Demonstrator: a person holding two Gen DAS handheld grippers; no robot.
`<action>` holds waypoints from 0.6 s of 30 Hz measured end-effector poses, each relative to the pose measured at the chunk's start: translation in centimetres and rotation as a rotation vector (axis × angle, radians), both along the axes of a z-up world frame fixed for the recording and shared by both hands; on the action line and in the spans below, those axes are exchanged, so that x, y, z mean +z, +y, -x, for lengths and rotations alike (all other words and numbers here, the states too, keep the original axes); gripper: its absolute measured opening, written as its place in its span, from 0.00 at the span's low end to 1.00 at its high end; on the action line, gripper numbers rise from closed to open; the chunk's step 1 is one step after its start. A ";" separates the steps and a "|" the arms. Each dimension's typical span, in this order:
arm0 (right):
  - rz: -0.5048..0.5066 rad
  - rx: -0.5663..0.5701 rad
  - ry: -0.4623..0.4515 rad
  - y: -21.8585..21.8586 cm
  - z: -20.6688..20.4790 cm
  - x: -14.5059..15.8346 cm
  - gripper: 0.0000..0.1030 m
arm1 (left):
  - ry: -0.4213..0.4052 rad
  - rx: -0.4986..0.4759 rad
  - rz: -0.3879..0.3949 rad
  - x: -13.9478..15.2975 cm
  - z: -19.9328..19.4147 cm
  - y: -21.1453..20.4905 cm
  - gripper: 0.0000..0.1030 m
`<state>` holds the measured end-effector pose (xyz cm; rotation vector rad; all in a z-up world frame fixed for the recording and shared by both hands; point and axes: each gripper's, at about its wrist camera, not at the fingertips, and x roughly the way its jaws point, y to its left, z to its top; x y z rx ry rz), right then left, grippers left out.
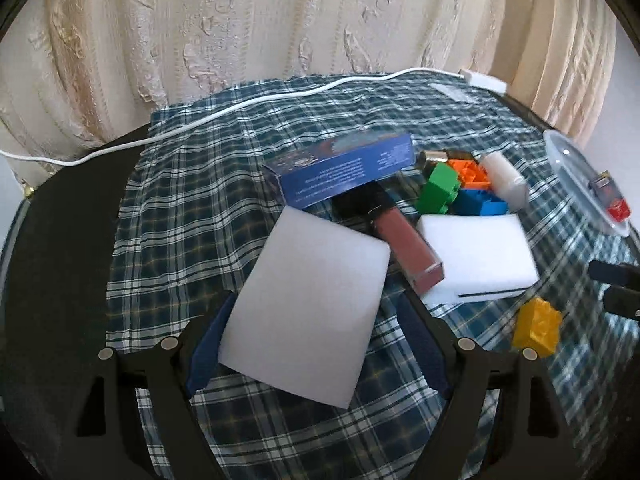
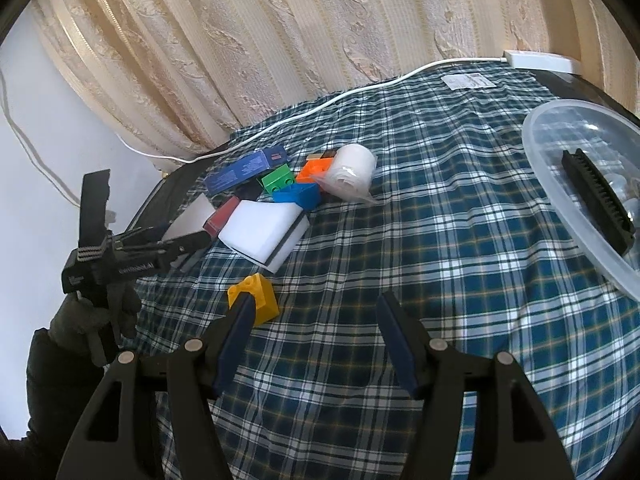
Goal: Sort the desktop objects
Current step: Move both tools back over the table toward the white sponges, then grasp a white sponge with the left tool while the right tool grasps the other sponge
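My left gripper is open around a white sponge that lies tilted between its blue pads; I cannot tell if the pads touch it. Behind it lie a blue box, a lip gloss tube, a second white sponge, green, orange and blue bricks and a white roll. My right gripper is open and empty above the cloth, with a yellow brick by its left finger. The left gripper shows in the right wrist view.
A clear plastic bowl at the right holds a black comb and a red block. A white cable and power strip run along the far edge. Curtains hang behind the plaid-covered table.
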<state>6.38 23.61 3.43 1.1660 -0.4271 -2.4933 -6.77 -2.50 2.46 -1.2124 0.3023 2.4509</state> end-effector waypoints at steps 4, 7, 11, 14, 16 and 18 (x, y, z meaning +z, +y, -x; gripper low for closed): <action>-0.012 0.008 0.012 -0.1 0.1 0.5 0.65 | -0.023 0.054 -0.047 -0.1 0.6 -0.4 0.81; -0.021 0.015 0.026 -0.3 0.3 1.0 0.65 | -0.025 0.104 -0.094 0.1 0.6 -1.1 0.73; -0.022 0.030 0.032 -0.5 0.8 1.4 0.65 | -0.005 0.131 -0.115 0.1 0.2 -1.4 0.70; -0.025 0.054 0.035 -1.1 1.2 1.6 0.65 | 0.023 0.149 -0.154 0.7 -0.5 -1.6 0.69; -0.027 0.076 0.032 -1.6 1.6 1.6 0.65 | 0.042 0.180 -0.189 1.4 -0.8 -2.0 0.69; -0.028 0.094 0.027 -2.0 2.1 1.6 0.65 | 0.077 0.227 -0.228 2.5 -1.3 -2.4 0.69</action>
